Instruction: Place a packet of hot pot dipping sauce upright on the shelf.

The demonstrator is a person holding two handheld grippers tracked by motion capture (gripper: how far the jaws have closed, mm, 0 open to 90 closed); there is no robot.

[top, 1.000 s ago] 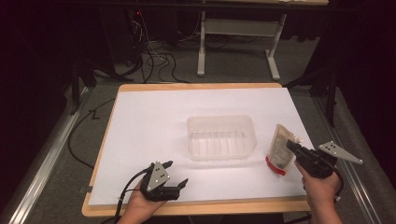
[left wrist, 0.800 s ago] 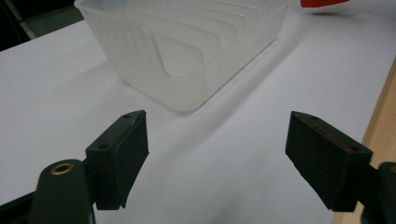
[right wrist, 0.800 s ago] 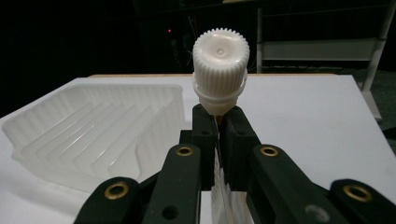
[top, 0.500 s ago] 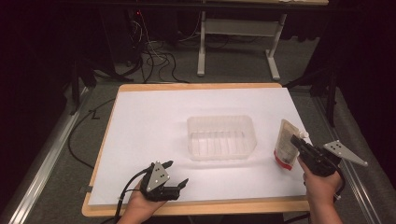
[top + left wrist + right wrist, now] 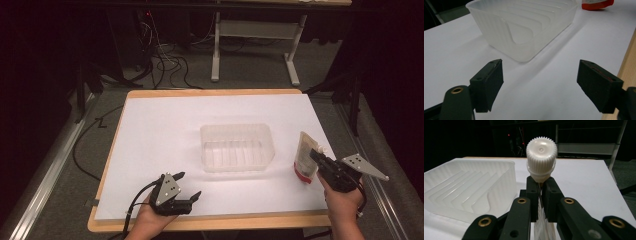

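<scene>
A spouted pouch [image 5: 304, 159] with a white screw cap [image 5: 541, 157] and a red bottom stands upright at the right of the white table top [image 5: 165, 130]. My right gripper [image 5: 316, 155] is shut on its neck just under the cap. The jaws have just eased open a touch, and the pouch is still pinched between them. A clear ribbed plastic tub [image 5: 237, 147] sits mid-table, left of the pouch. My left gripper [image 5: 187, 186] rests open near the front edge, its jaws wide apart around bare table, pointing toward the tub [image 5: 524, 25]. The pouch's red end [image 5: 596, 3] lies beyond the tub.
The wooden table edge [image 5: 210, 222] runs close in front of both hands. Cables [image 5: 165, 65] and a metal stand [image 5: 255, 45] are on the dark floor behind the table. A cable [image 5: 135, 202] trails from the left gripper.
The pouch has tipped from a slanted lie to more upright in the right gripper. The left gripper has kept still.
</scene>
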